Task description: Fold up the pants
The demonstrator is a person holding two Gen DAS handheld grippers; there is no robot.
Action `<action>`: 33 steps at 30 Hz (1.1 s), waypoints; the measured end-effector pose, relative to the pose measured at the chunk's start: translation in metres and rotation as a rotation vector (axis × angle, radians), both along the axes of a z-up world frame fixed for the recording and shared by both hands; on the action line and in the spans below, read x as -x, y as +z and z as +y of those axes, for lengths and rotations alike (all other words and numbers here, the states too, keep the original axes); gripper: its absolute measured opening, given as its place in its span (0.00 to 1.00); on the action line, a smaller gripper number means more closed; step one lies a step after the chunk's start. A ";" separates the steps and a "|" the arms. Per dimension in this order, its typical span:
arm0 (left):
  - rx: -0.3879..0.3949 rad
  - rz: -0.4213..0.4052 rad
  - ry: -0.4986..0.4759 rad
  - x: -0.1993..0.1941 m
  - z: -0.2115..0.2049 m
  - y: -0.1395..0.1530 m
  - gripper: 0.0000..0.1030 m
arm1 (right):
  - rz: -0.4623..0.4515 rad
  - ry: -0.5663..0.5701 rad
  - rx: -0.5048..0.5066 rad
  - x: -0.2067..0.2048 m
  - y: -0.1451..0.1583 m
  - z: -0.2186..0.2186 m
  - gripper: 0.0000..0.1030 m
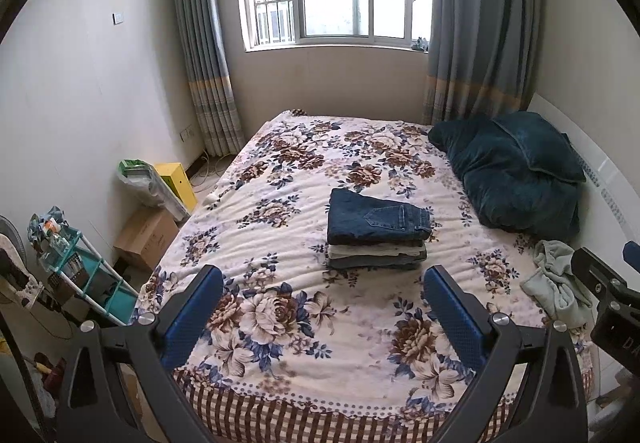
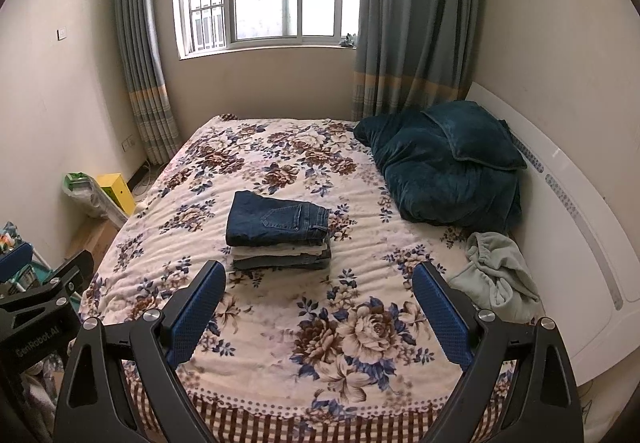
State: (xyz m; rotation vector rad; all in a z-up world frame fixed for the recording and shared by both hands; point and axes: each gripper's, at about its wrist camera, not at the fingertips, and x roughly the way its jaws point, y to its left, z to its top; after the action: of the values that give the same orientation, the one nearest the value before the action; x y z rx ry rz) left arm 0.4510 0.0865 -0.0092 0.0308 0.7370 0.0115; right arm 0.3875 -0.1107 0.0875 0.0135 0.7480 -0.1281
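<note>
A stack of folded pants [image 1: 378, 233], dark blue jeans on top, lies in the middle of the floral bedspread [image 1: 280, 203]; it also shows in the right wrist view [image 2: 278, 237]. A crumpled pale green pair of pants [image 1: 556, 283] lies at the bed's right edge, also seen in the right wrist view [image 2: 498, 275]. My left gripper [image 1: 322, 279] is open and empty, held above the bed's near end. My right gripper [image 2: 318, 277] is open and empty, beside the left one.
A dark teal quilt and pillow [image 2: 448, 171] lie at the bed's far right by the white headboard [image 2: 580, 223]. Left of the bed stand a cardboard box [image 1: 146, 235], a yellow box [image 1: 178, 183] and a teal rack [image 1: 84, 275]. A window is behind the bed.
</note>
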 end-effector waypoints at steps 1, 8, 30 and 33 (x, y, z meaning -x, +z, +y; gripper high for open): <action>-0.001 -0.003 -0.002 0.001 -0.002 0.001 1.00 | 0.000 0.001 0.001 0.000 0.000 0.000 0.94; -0.002 -0.005 -0.005 0.005 -0.009 0.003 1.00 | -0.001 0.003 -0.002 0.000 0.001 -0.001 0.94; 0.005 -0.008 0.006 0.010 -0.011 0.009 1.00 | -0.012 0.001 0.010 0.007 0.001 -0.001 0.94; 0.006 -0.009 0.004 0.010 -0.010 0.009 1.00 | -0.014 0.002 0.014 0.009 0.001 -0.002 0.94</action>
State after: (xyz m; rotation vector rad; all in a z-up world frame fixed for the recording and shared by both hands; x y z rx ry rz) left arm 0.4408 0.0761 -0.0001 0.0235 0.7276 0.0133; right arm 0.3787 -0.1124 0.0882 0.0005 0.7335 -0.1306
